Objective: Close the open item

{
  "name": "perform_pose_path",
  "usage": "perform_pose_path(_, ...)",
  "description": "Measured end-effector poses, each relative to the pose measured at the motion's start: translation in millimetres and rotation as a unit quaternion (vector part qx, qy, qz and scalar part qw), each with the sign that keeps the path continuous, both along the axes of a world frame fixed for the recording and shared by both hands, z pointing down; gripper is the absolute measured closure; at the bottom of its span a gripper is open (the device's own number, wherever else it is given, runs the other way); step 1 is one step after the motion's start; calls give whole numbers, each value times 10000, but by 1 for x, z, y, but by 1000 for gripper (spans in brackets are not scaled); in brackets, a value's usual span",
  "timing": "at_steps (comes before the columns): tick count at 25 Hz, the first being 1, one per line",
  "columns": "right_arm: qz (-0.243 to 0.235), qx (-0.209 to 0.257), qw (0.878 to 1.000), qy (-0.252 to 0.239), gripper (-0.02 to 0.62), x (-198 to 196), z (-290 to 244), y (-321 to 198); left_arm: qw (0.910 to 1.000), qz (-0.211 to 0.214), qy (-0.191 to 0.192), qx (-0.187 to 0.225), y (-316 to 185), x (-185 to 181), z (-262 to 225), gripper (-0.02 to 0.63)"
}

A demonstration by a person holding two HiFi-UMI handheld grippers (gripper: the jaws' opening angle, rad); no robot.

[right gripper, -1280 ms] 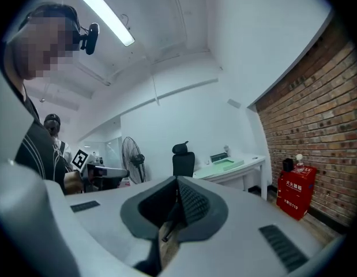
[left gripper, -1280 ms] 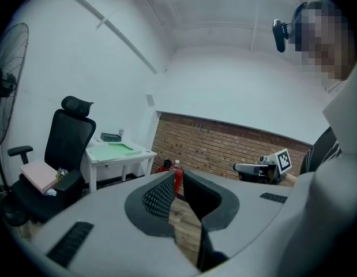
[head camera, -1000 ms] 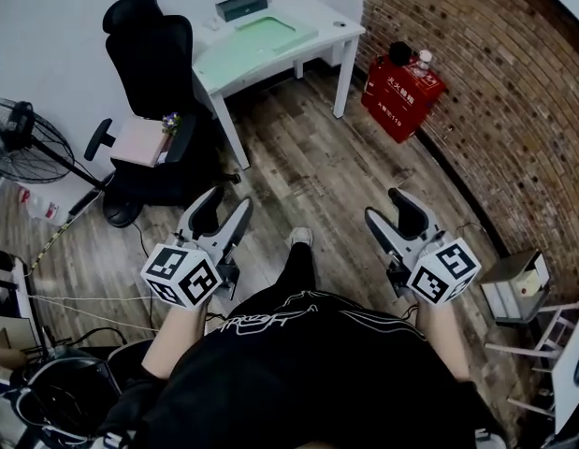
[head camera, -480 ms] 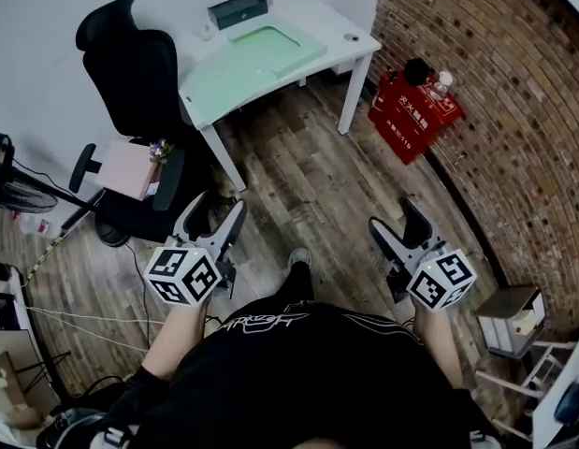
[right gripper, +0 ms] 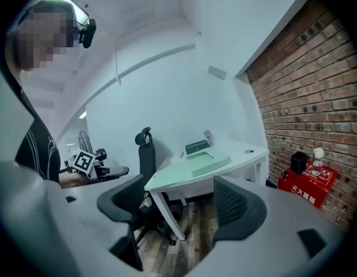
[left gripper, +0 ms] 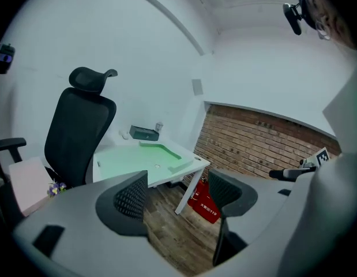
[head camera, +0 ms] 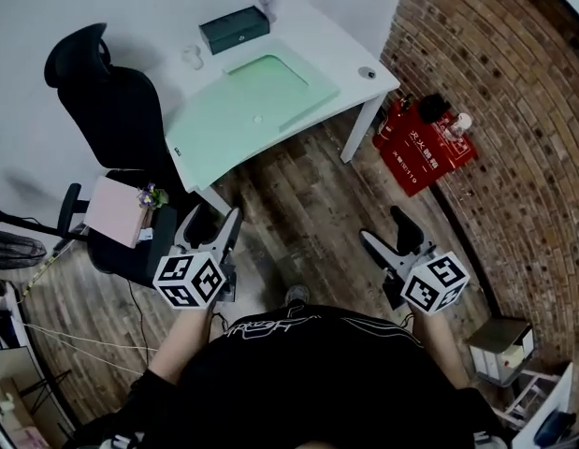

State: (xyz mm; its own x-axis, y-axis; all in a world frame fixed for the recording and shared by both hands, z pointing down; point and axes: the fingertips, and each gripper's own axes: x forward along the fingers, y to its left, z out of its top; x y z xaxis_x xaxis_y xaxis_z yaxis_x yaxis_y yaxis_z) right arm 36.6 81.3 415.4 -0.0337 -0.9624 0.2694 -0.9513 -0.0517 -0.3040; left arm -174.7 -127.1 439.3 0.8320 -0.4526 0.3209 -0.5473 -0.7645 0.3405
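**Both grippers wide, near side of the worktop**

The left gripper (head camera: 212,221) has just been opening its jaws, and nothing is between them. Far beyond, a dark box (head camera: 233,29) sits at the white worktop's (head camera: 312,26) far-left edge; whether it is open I cannot tell. The right gripper (head camera: 383,227) has likewise just been opening and is empty.

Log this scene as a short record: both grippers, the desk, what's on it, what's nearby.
left gripper: open, jaws have just been opening, nothing between them
right gripper: open, jaws have just been opening, nothing between them
desk: white, ahead of both grippers
on desk: green mat, dark box behind it
nearby: black office chair; red box by brick wall
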Motion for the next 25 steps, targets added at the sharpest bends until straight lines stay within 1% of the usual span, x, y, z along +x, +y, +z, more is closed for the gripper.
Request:
perform_pose_path(3,-65,-110,9998,126,233,18,3,-22,10000,-14,-68,-49,-22,16,7,282)
perform_pose_path(6,-102,-115,9992,382,233,40,-3,-43,9999,4,-155,-33,-36,29,10,281)
perform_pose_path(9,-226,-122,9984,504,235,63,-2,-70,9998,-98,-160,10,-49,40,12,281)
perform_pose_path(14,-532,-207,9968,551,235,108,8,-128,9983,-483,-302,-116,-72,58,21,282)
perform_pose_path(17,-802,-281,9946,601,235,133,15,-171,9962,-773,-388,-75,-91,68,19,282)
perform_pose_path(20,-1076,-385,9912,666,236,155,22,-218,9915,-1201,-504,-41,-109,73,18,282)
perform_pose_path(23,-1332,-517,9863,818,241,174,32,-265,9861,-1578,-514,-67,-124,78,18,282)
perform_pose_path(25,-1596,-601,9815,872,241,181,41,-293,9818,-1822,-526,-111,-129,80,19,282)
